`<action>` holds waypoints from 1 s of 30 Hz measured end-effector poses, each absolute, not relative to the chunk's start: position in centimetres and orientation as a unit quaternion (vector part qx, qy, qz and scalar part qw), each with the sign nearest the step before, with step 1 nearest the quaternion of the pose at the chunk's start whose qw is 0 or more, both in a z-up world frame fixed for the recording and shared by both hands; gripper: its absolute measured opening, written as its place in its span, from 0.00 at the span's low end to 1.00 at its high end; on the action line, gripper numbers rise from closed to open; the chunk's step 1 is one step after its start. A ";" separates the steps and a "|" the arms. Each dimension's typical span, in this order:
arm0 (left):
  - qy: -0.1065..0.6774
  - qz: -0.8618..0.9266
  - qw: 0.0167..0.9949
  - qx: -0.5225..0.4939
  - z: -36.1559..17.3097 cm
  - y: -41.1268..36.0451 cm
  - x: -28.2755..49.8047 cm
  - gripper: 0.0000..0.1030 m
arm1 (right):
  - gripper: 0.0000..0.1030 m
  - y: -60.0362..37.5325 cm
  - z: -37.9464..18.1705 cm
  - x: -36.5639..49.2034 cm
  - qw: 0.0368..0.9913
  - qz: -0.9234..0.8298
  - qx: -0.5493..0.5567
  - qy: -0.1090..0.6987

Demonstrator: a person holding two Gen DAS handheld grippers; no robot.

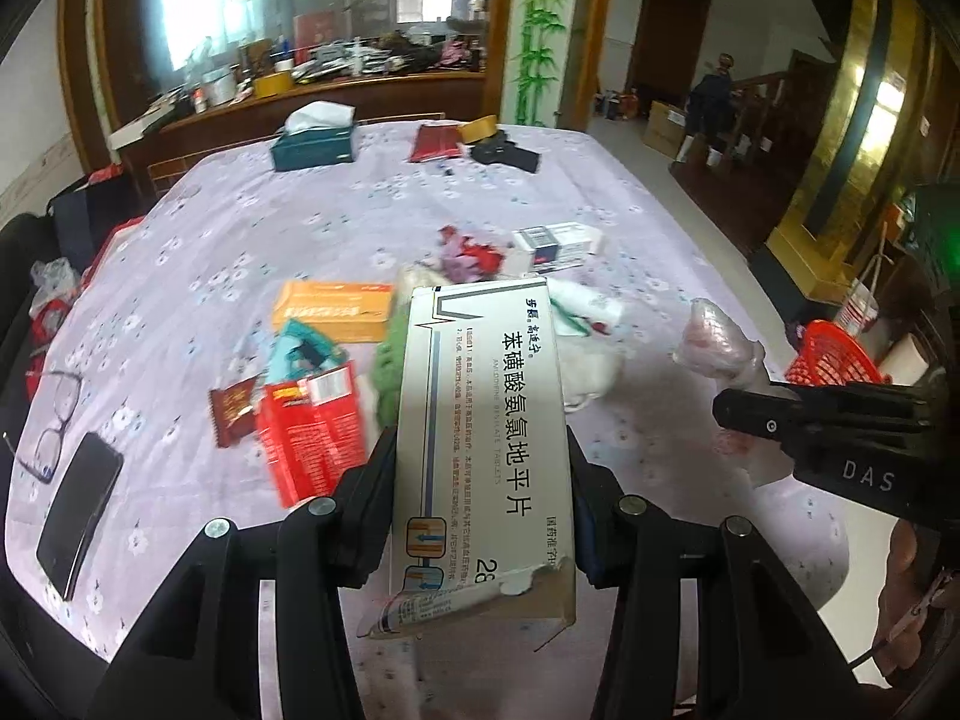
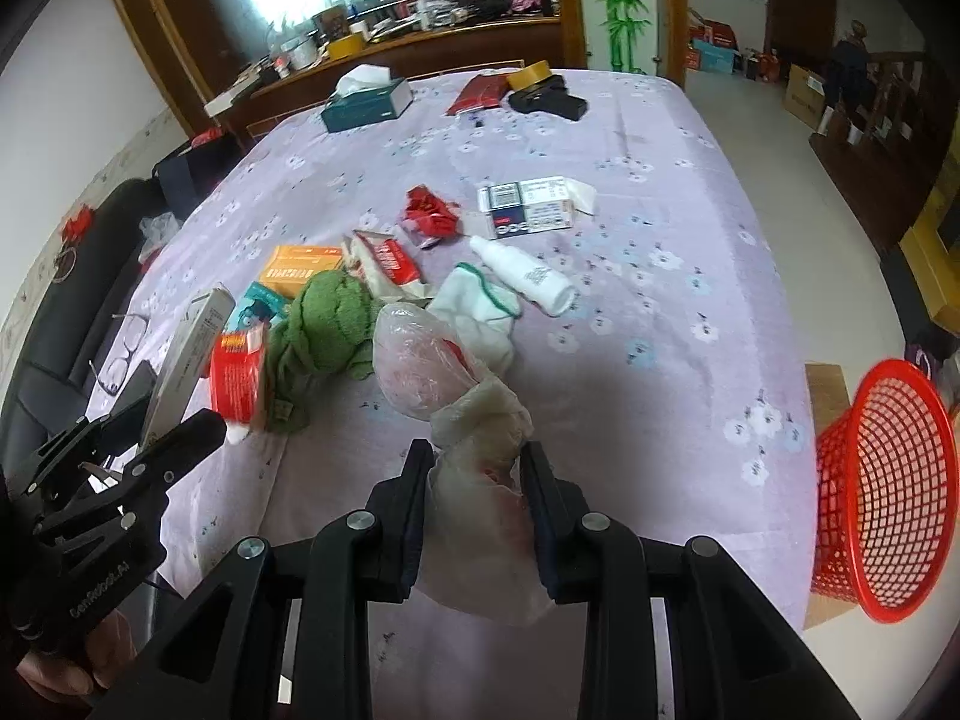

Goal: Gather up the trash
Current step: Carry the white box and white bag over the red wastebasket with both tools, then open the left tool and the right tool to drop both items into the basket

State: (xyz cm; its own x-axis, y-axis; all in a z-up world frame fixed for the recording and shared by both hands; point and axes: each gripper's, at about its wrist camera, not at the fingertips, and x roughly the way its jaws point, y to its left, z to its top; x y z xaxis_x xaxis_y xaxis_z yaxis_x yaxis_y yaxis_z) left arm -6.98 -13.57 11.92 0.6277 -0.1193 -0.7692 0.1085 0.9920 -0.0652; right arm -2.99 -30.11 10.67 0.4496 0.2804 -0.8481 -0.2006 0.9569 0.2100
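Observation:
My left gripper (image 1: 483,468) is shut on a white medicine box (image 1: 480,420) with a torn near end, held above the table; the box also shows edge-on in the right wrist view (image 2: 192,354). My right gripper (image 2: 477,462) is shut on a crumpled clear plastic bag (image 2: 456,396), lifted over the purple flowered tablecloth (image 2: 660,300); the bag also shows in the left wrist view (image 1: 714,342). A red mesh basket (image 2: 888,492) stands off the table's right edge. Loose trash lies mid-table: a red box (image 1: 312,438), an orange box (image 1: 333,309), a green cloth (image 2: 330,324), a white bottle (image 2: 528,276).
A phone (image 1: 78,510) and glasses (image 1: 54,420) lie at the table's left. A tissue box (image 2: 369,99), a red pouch (image 2: 480,93) and a black item (image 2: 549,99) sit at the far end. A cluttered wooden sideboard (image 2: 390,42) stands behind.

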 end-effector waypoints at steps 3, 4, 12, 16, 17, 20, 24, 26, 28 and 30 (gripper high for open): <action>0.427 -0.080 0.901 0.004 12.3 -15.4 -6.6 0.46 | 0.31 -31.8 11.0 -3.3 0.854 0.127 0.055 0.502; 0.427 -0.088 0.900 0.008 12.5 -16.3 -6.5 0.46 | 0.31 -32.7 11.1 -3.5 0.855 0.121 0.063 0.501; 0.425 -0.162 0.890 0.041 12.9 -23.7 -5.9 0.46 | 0.31 -40.3 11.5 -5.5 0.862 0.050 0.112 0.491; 0.426 -0.202 0.881 0.047 13.0 -28.0 -5.6 0.46 | 0.31 -44.5 11.6 -6.7 0.863 0.013 0.131 0.489; 0.426 -0.211 0.878 0.050 12.9 -29.4 -5.5 0.46 | 0.31 -46.0 11.5 -7.1 0.862 0.001 0.138 0.488; 0.428 -0.234 0.871 0.059 12.7 -32.9 -5.3 0.46 | 0.31 -49.5 11.4 -8.2 0.860 -0.025 0.153 0.485; 0.432 -0.259 0.861 0.069 12.2 -37.0 -4.8 0.46 | 0.31 -54.2 11.1 -8.9 0.855 -0.051 0.184 0.483; 0.436 -0.272 0.855 0.074 11.9 -39.6 -4.4 0.46 | 0.31 -56.5 11.0 -9.2 0.851 -0.063 0.198 0.482; 0.441 -0.281 0.849 0.078 11.5 -41.5 -4.1 0.46 | 0.31 -58.3 10.8 -9.2 0.849 -0.071 0.208 0.481; 0.448 -0.291 0.842 0.079 11.1 -43.5 -3.6 0.46 | 0.31 -60.3 10.4 -8.9 0.844 -0.076 0.221 0.482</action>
State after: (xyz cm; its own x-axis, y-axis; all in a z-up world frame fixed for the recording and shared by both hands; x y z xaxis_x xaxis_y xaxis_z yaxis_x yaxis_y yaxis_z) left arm -3.59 -43.47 11.08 0.4298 -0.4182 -0.8003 0.5602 0.8186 -0.1269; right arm -8.89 -60.28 10.37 0.5235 0.0839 -0.8479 0.3421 0.8907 0.2994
